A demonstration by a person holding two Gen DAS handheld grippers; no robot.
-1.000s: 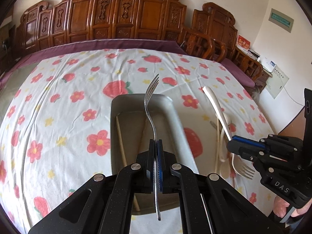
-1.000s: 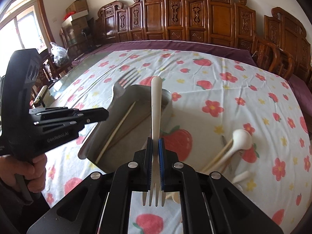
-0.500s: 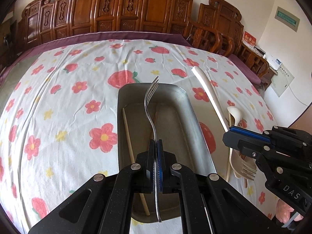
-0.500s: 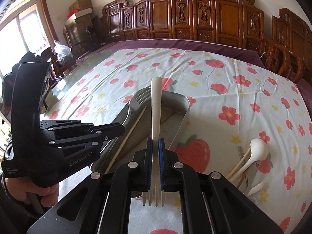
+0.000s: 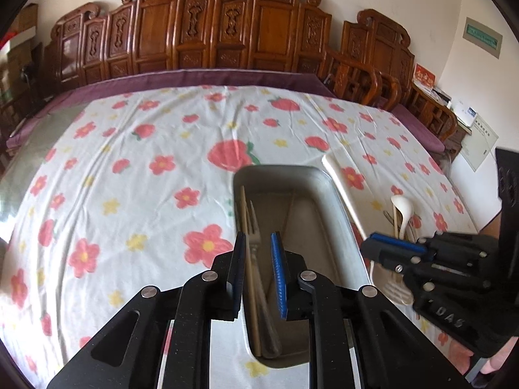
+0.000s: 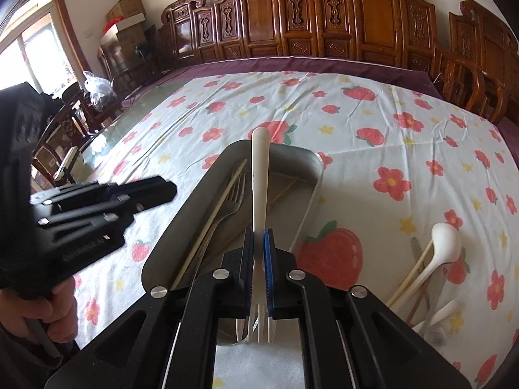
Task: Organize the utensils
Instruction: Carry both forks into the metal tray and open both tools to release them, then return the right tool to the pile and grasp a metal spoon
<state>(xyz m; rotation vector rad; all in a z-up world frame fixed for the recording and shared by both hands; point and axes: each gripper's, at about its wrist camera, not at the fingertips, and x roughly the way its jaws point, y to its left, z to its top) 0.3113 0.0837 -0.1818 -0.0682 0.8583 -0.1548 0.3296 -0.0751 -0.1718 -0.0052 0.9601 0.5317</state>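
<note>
A metal fork [image 5: 254,227] lies in the steel tray [image 5: 282,170] beside a wooden chopstick [image 5: 244,207]. My left gripper [image 5: 258,243] hangs just above it. Its jaws are opening and its pads stand clear of the fork. In the right wrist view the same metal fork [image 6: 235,194] rests flat along the tray [image 6: 311,162], with the left gripper [image 6: 159,191] off to the left of the tray. My right gripper [image 6: 259,243] is shut on a white plastic fork [image 6: 259,178], held over the tray with the handle forward and the tines pointing back.
A pile of loose utensils with a white spoon [image 6: 442,236] and chopsticks lies on the floral cloth right of the tray. Carved wooden chairs [image 6: 356,19] line the table's far side. A hand [image 6: 58,311] holds the left gripper's handle.
The left gripper's jaws have parted and the metal fork has dropped from them into the tray. The right gripper has moved with the white fork to above the tray.
</note>
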